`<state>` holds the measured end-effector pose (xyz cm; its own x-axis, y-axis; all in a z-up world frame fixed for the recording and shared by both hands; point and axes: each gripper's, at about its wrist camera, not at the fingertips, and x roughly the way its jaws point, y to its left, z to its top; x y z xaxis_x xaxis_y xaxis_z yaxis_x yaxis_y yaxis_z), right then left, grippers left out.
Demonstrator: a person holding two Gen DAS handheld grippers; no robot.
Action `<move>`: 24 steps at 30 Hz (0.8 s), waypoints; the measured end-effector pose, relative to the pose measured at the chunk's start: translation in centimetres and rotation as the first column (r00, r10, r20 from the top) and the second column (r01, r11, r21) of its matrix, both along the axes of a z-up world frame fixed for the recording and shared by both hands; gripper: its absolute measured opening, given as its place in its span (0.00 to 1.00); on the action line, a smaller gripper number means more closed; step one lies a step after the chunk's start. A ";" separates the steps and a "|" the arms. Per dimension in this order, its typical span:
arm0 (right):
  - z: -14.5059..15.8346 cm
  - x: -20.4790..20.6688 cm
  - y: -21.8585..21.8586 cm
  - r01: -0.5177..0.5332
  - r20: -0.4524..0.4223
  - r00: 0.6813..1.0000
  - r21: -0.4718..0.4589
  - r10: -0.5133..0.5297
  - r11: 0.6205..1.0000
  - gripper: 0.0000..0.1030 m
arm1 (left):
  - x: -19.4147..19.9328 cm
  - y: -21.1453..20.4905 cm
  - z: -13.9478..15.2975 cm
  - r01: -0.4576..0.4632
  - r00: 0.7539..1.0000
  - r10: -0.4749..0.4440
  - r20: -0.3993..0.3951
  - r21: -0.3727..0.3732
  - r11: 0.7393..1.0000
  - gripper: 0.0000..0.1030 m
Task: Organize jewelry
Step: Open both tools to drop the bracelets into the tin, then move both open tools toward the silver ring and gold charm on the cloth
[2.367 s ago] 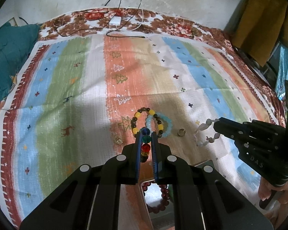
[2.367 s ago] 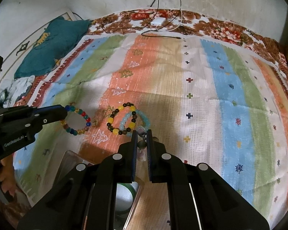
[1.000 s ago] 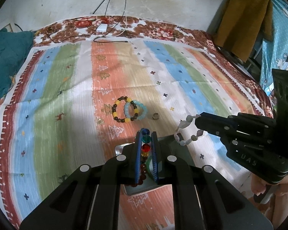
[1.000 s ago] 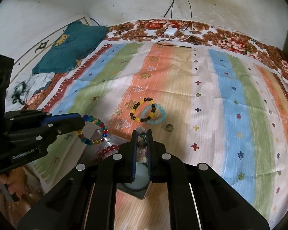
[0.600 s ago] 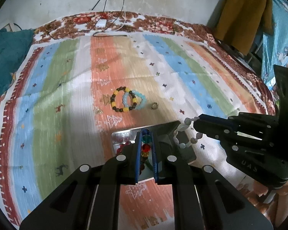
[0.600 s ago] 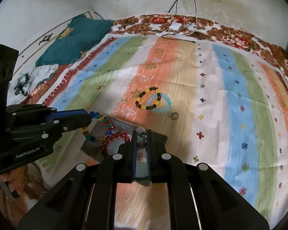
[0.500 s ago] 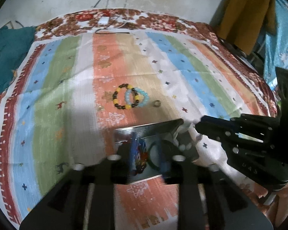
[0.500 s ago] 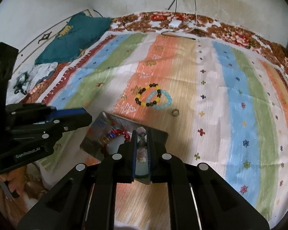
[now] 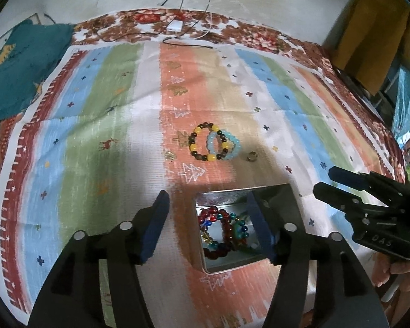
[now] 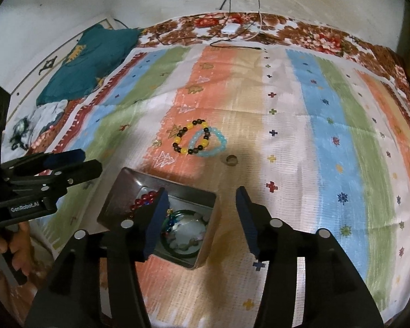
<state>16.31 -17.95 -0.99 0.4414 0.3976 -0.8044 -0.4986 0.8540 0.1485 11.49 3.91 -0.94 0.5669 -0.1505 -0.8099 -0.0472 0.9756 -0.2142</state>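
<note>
A metal tin [image 9: 240,190] [image 10: 123,188] sits on the striped cloth and holds several bead bracelets: a dark red one [image 9: 224,242], a multicoloured one [image 9: 242,225], a pale one [image 10: 186,242] inside a dark green bangle [image 10: 202,220]. My left gripper [image 9: 207,218] is open and empty above the tin. My right gripper [image 10: 202,213] is open and empty over the tin's right side. On the cloth beyond lie a yellow-and-brown bracelet [image 9: 198,146] [image 10: 190,136], a light blue bracelet [image 9: 232,147] [image 10: 216,142] overlapping it, and a small ring [image 9: 251,156] [image 10: 231,160].
A small gold trinket [image 9: 168,155] [image 10: 156,143] lies left of the bracelets. A teal cushion [image 9: 19,63] [image 10: 87,63] lies at the far left. A white charger with cables [image 9: 175,26] [image 10: 229,28] lies at the cloth's far edge. Yellow clothing [image 9: 374,35] hangs at right.
Both grippers have opened and let go of their bracelets; the multicoloured and pale bracelets now lie in the tin. Both grippers drew back from the cloth to above the tin.
</note>
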 end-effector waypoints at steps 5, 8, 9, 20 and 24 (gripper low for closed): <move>-0.3 1.0 -0.3 0.019 -0.024 1.000 0.015 -0.019 1.000 0.64 | 0.9 0.8 -0.5 -0.021 1.000 0.020 -0.017 -0.012 1.000 0.72; -0.5 1.5 -0.4 0.033 -0.036 0.999 0.019 -0.033 0.999 0.70 | 1.5 1.2 -0.8 -0.034 0.999 0.033 -0.027 -0.022 0.999 0.81; -0.5 1.7 -0.4 0.036 -0.038 0.999 0.018 -0.035 0.999 0.71 | 1.7 1.3 -0.9 -0.038 0.999 0.037 -0.029 -0.020 0.999 0.81; -1.6 4.4 -0.2 0.059 -0.074 0.996 -0.011 -0.059 0.998 0.77 | 4.3 3.0 -2.4 -0.064 0.994 0.060 -0.086 -0.045 0.997 0.87; -2.2 5.0 0.1 0.059 -0.079 0.995 -0.030 -0.061 0.998 0.77 | 4.8 3.4 -2.8 -0.065 0.993 0.059 -0.098 -0.057 0.996 0.87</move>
